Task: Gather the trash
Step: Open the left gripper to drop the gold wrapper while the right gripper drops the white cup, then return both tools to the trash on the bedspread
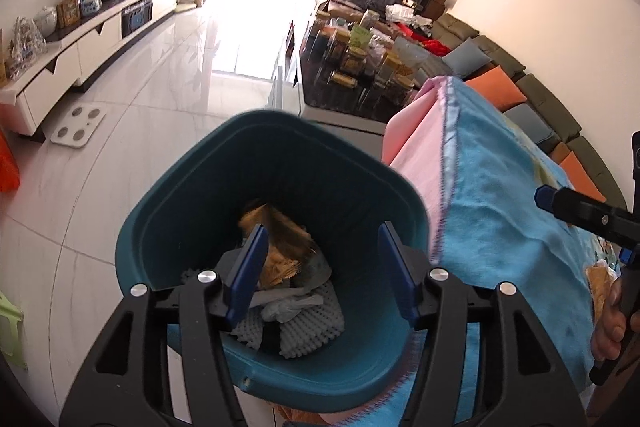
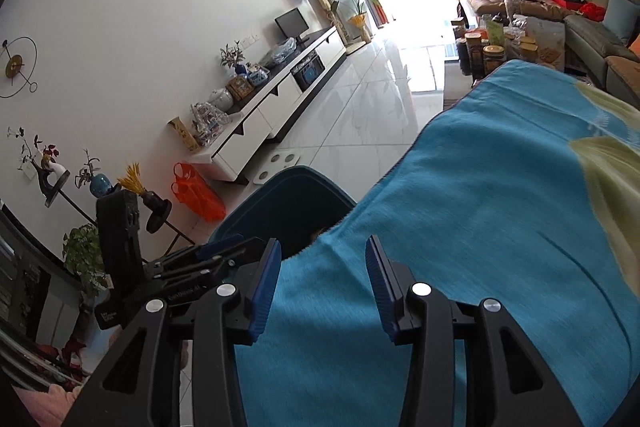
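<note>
Your left hand-held gripper [image 1: 322, 269] hangs right over the mouth of the teal bin [image 1: 168, 227], tilted steeply down into it, its blue pads [image 1: 248, 273] spread apart with nothing between them. Below the gap lies the trash already collected: a crumpled golden-brown wrapper [image 1: 280, 247], a scrap of white paper [image 1: 288, 301] and pieces of white foam netting [image 1: 308, 327] at the bottom. By the look of it, you are at the drop-off step, the piece let go into the bin.

Your right hand-held gripper [image 2: 322, 291] is also released, its jaws parted and empty, angled down over the blue cloth [image 2: 480, 227] that covers the table just beside the bin. In the left wrist view it reaches in from the right edge, with part of your hand [image 1: 610, 323] on its handle.

What looks like another golden wrapper [image 1: 600, 287] lies on the cloth close to that hand, though it is half hidden and hard to make out. If it is trash, the next move calls for bringing one of the empty grippers down onto it, closing on a thin, crinkly edge without pinching the cloth beneath, then carrying it across to the bin's open mouth.
</note>
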A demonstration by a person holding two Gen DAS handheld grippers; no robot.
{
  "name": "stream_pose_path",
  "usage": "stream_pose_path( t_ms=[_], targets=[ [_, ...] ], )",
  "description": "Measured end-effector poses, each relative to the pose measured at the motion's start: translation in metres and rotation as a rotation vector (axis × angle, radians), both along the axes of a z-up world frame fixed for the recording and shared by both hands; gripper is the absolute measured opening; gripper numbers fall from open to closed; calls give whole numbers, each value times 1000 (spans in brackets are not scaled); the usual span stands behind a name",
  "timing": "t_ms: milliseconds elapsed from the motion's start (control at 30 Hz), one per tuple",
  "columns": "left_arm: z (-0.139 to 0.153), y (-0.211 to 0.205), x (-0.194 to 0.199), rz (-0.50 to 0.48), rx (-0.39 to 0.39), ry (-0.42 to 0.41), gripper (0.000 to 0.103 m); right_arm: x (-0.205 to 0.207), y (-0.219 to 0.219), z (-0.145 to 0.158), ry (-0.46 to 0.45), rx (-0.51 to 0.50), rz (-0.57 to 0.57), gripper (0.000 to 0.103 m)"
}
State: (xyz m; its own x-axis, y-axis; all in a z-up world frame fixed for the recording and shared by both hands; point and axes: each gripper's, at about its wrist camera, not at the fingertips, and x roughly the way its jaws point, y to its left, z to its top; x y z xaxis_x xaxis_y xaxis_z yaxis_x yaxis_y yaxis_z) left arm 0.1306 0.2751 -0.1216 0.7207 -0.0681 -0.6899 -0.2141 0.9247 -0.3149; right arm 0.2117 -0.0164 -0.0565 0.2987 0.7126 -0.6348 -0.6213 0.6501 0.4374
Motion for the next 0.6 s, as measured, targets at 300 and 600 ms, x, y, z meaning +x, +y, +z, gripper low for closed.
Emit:
stream_pose_path(
  t_ms=[300, 600],
  targets=[
    [50, -57, -25, -156, 42, -146, 63, -28, -62, 13, -69, 17, -57, 45],
    [68, -162, -34, -443, 18, -207, 65, -57, -158, 21, -131, -11, -243, 45]
  ],
)
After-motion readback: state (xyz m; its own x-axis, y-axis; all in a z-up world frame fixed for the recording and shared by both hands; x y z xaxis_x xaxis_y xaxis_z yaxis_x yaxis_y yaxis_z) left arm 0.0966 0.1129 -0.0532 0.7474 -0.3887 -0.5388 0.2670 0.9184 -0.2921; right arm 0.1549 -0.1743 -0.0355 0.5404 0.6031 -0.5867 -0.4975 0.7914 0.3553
